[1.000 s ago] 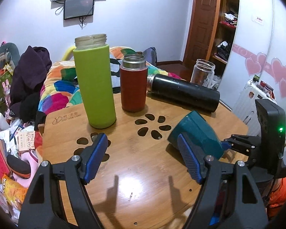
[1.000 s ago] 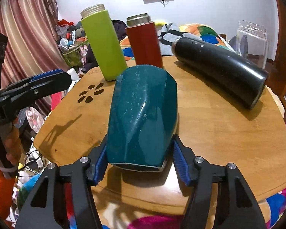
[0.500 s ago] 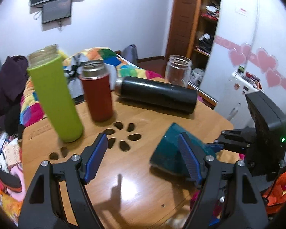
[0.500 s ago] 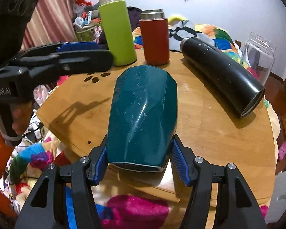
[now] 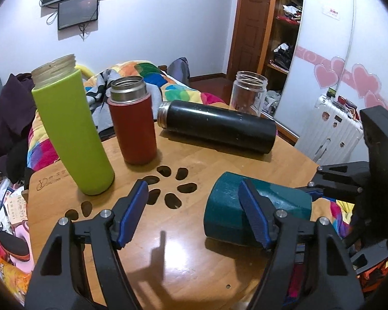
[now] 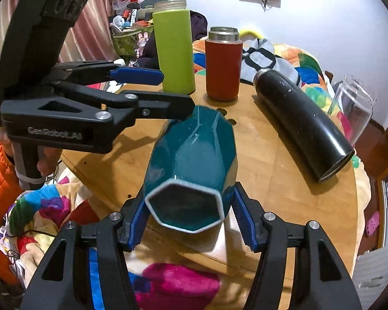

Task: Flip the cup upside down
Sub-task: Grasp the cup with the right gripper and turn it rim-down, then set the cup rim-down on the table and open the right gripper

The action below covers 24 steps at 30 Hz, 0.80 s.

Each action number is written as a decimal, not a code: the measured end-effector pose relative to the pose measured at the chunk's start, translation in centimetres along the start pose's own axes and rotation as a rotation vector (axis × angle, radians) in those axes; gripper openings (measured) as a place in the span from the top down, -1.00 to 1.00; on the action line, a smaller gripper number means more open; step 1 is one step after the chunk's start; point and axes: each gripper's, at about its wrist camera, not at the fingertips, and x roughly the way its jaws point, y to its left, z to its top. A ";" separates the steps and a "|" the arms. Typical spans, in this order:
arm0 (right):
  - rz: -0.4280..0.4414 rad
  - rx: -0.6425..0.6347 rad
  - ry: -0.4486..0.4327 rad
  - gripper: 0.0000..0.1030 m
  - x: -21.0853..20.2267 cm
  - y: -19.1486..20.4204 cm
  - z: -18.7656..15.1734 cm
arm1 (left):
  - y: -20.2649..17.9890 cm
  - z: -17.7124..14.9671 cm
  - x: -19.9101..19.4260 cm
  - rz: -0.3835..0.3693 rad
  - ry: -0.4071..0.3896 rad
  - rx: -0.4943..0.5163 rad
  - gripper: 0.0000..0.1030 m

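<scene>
Bare counter [image 5: 168, 258] is lying open in front of the left tongs [image 5: 194, 213]. Beyond, the green bottle [image 5: 72, 134], red flask [image 5: 133, 121] and lying black flask [image 5: 219, 126] are blocking the far side.

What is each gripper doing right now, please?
Left gripper: open, holding nothing.
Right gripper: shut on the teal cup, which is tilted with its open rim toward the camera.
</scene>
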 end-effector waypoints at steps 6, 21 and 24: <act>0.007 0.000 -0.031 -0.08 -0.3 0.2 0.6 | 1.1 -0.2 0.1 0.001 0.002 -0.025 -0.28; 0.029 0.015 -0.066 -0.03 0.3 0.0 1.2 | 2.1 -1.3 0.7 -0.007 0.038 -0.049 0.07; 0.036 0.040 -0.088 -0.03 -0.2 -0.3 1.1 | 2.3 -1.6 -0.1 0.007 0.016 -0.063 0.05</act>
